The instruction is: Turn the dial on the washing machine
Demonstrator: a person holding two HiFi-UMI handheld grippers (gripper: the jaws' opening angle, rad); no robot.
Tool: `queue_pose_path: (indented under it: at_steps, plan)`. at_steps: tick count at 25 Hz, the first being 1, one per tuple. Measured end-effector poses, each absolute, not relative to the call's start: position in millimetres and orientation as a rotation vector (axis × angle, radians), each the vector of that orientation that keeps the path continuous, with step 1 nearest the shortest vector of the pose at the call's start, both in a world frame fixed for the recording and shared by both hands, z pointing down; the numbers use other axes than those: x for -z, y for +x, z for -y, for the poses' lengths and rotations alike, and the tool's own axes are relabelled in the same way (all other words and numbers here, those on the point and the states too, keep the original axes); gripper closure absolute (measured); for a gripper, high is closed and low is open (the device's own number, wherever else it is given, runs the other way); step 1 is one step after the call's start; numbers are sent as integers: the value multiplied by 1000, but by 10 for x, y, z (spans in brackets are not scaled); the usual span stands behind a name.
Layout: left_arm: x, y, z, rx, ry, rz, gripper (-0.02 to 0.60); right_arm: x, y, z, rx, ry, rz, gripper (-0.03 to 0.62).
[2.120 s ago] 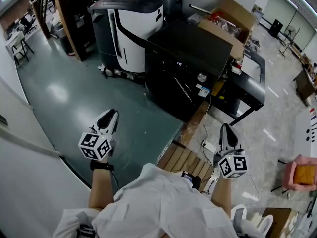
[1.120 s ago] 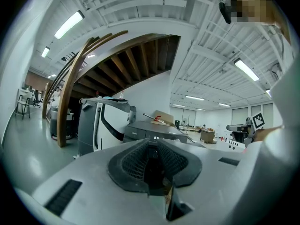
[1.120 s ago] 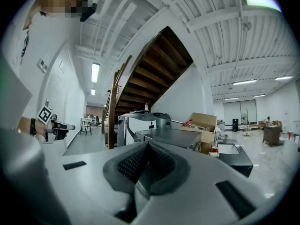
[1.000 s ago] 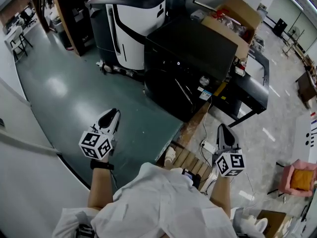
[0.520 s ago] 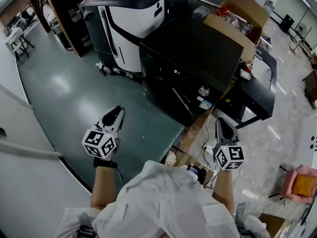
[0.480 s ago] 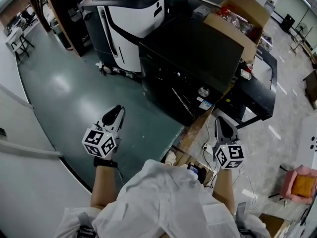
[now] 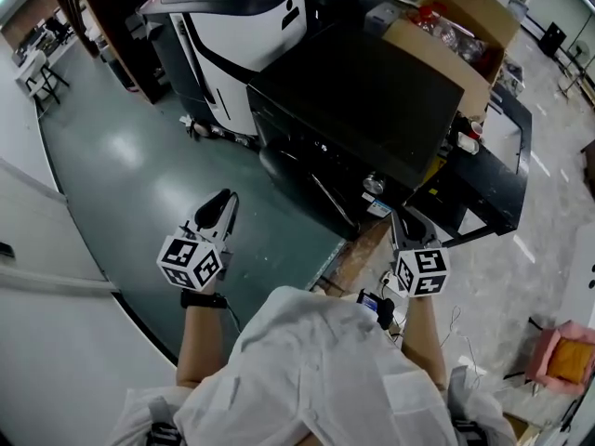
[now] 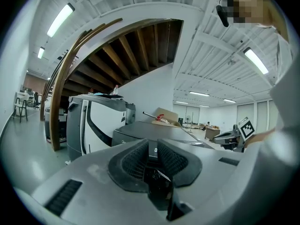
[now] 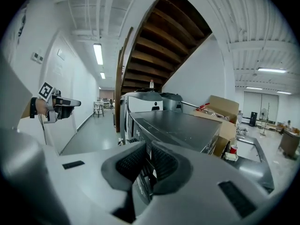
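Note:
The black washing machine (image 7: 358,86) stands ahead of me, its round silver dial (image 7: 374,184) on the front panel near the right corner. My right gripper (image 7: 406,219) hangs just below and to the right of the dial, apart from it, jaws together and empty. My left gripper (image 7: 220,205) hovers over the green floor, left of the machine, also shut on nothing. In the left gripper view the left gripper (image 8: 152,149) points at the machine's top (image 8: 150,130). In the right gripper view the right gripper (image 9: 149,156) faces the machine's front corner (image 9: 136,135).
A large white and black machine (image 7: 232,35) stands left of the washer. An open cardboard box (image 7: 446,26) sits behind it, and a low black table (image 7: 493,189) on the right carries a red cup (image 9: 233,149). Cables lie on the floor (image 7: 386,282) by my feet.
I have stepped closer to the washer. The right gripper moved forward and up to just below the dial. The left gripper stayed in much the same place.

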State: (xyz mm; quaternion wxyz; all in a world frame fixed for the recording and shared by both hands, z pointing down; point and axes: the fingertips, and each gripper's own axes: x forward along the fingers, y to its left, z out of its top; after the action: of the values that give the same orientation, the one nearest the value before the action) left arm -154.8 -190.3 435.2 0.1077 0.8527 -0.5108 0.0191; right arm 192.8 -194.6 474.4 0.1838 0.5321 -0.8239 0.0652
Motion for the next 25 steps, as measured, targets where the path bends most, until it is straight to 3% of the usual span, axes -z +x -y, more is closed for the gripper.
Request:
queue_pose_path:
  at_steps: [9,25]
  plan:
    - [-4368,-1186,1956,-122,2529,1485,522,-5122,1922,2257,-301,1382,2294,507]
    - [-4425,-1191,1989,-130,2489,1517,522,-5694,1858,2518,-376,1204,2131,421]
